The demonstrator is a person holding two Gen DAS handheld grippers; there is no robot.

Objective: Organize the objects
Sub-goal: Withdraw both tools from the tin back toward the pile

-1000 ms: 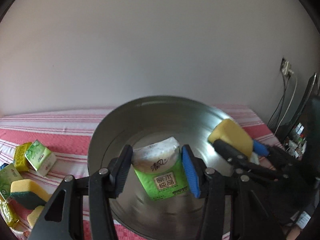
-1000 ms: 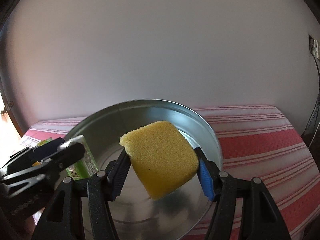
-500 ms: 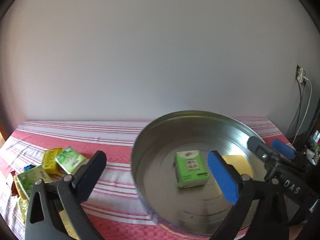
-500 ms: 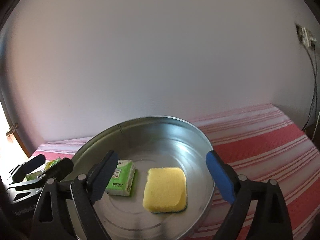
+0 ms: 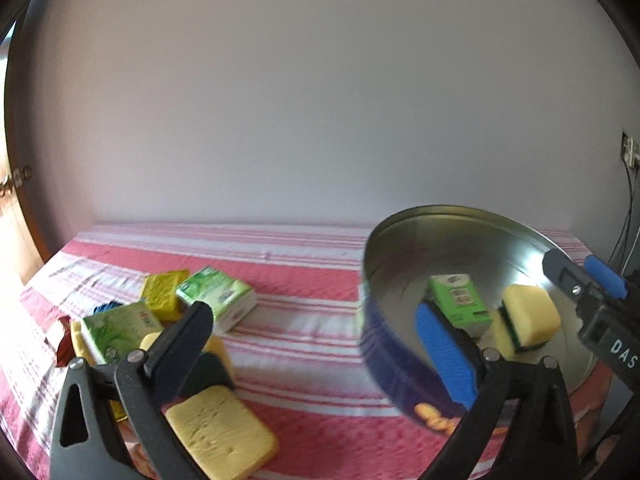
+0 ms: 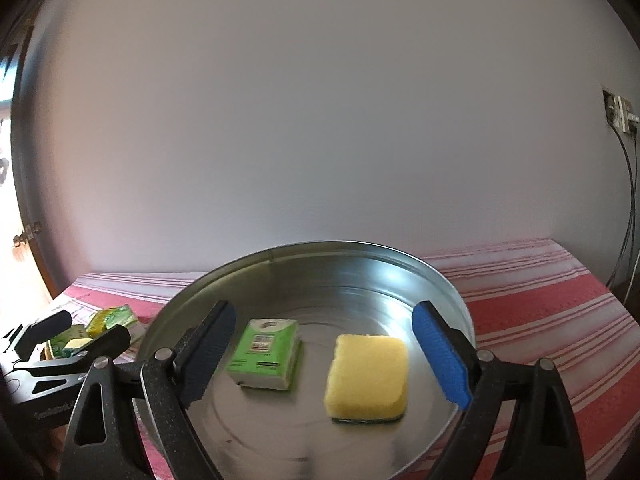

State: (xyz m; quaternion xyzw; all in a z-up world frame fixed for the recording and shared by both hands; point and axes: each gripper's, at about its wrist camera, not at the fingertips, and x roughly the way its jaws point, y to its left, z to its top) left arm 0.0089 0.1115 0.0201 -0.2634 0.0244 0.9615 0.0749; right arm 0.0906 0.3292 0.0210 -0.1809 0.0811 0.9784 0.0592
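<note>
We hold both grippers spread wide and empty over a table under a red-and-white striped cloth (image 5: 304, 280), backed by a plain wall. The round tin (image 6: 452, 300) sits toward the cloth's right half, its raised rim ringing a shiny floor; striped cloth runs bare between the tin and the heap on the left, and again to the tin's right toward the table edge. Inside the tin lie a green tissue pack (image 6: 266, 352) and a yellow sponge (image 6: 368, 376), side by side and apart, both flat on the floor. Our right gripper (image 6: 324, 352) hangs above the tin with pack and sponge both framed between its fingers, neither touched. Our left gripper (image 5: 316, 344) straddles the tin's left rim, one finger over the heap, the blue-padded one over the tin just in front of the pack. In the heap lie more green packs (image 5: 218, 296), a yellow pack (image 5: 164, 288) and a second sponge (image 5: 220, 428), close together near the cloth's left edge.
</note>
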